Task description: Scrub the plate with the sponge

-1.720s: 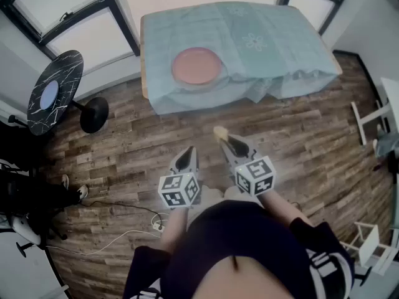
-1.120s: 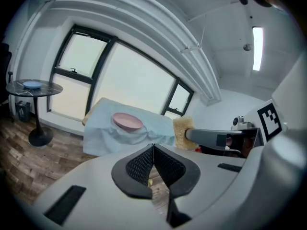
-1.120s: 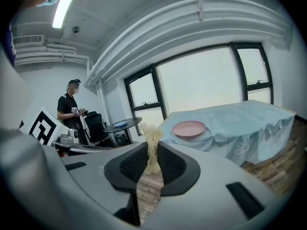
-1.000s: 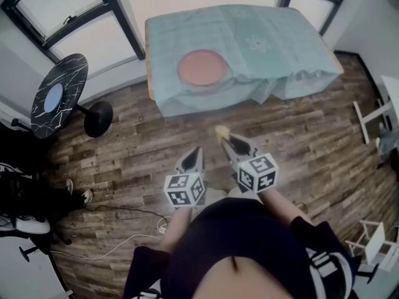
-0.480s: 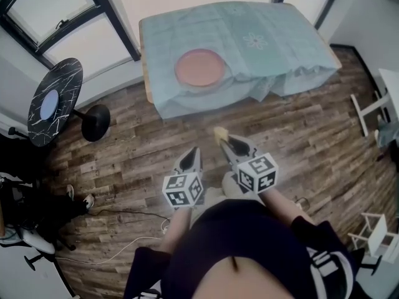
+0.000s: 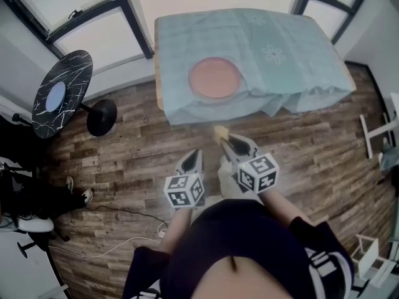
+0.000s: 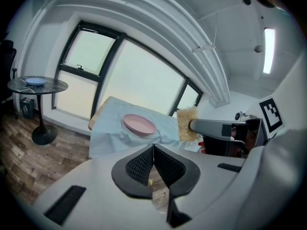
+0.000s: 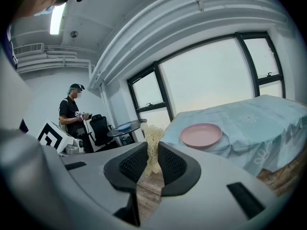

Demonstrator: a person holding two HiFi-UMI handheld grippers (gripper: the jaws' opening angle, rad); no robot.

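Note:
A pink plate (image 6: 214,78) lies on a table draped in a pale blue cloth (image 6: 280,48), well ahead of me; it also shows as the plate (image 7: 139,125) and the plate (image 8: 201,135) in the gripper views. My right gripper (image 6: 222,135) is shut on a yellow sponge (image 6: 220,131), a stringy sponge (image 8: 153,144) squeezed between its jaws. My left gripper (image 6: 194,153) is shut with nothing in it, beside the right one. Both hang over the wooden floor, short of the table. From the left gripper view the sponge (image 7: 186,124) sticks out of the right gripper's tip.
A round black marble side table (image 6: 61,99) with a blue dish (image 6: 55,95) stands at the left near the windows. Cables (image 6: 124,220) trail on the floor by my feet. A person (image 8: 73,116) stands by an office chair in the right gripper view. White furniture (image 6: 374,132) is at the right.
The view has shifted so the table and plate sit a little further right and lower. Both grippers keep their pose, the sponge still held.

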